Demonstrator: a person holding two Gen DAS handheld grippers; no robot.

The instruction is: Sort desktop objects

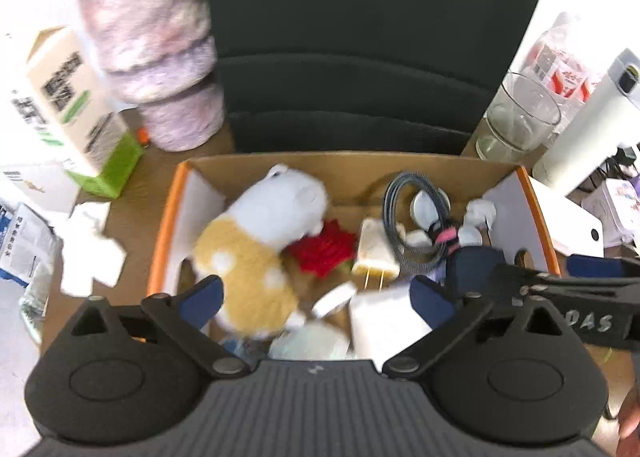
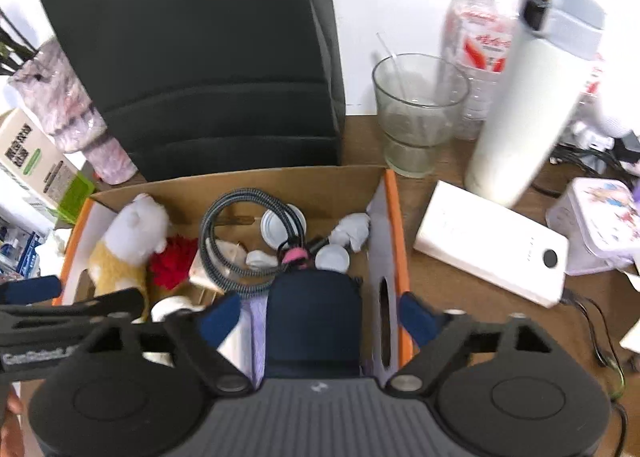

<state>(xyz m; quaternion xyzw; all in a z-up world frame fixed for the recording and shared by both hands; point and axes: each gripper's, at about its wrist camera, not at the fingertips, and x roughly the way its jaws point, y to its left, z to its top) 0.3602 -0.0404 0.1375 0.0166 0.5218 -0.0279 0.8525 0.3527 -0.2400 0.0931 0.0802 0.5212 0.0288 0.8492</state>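
Note:
An open cardboard box point(image 1: 320, 167) with orange edges holds a white and tan plush toy point(image 1: 256, 245), a red flower point(image 1: 324, 249), a white plug adapter point(image 1: 374, 247), a coiled grey cable point(image 1: 412, 217), small white items and a dark blue pouch point(image 2: 314, 317). My left gripper point(image 1: 316, 297) is open above the box's near side, over the plush toy and a white charger block point(image 1: 384, 321). My right gripper point(image 2: 320, 317) is open, its fingers on either side of the dark blue pouch at the box's right wall point(image 2: 390, 225).
A black organiser point(image 2: 208, 57) stands behind the box. Left of it are a pink mottled tumbler point(image 1: 156, 37) and a milk carton point(image 1: 76, 109). To the right stand a glass point(image 2: 416, 113), a water bottle point(image 2: 476, 49), a white flask point(image 2: 524, 97), a white power bank point(image 2: 492, 245) and a tin point(image 2: 604, 225).

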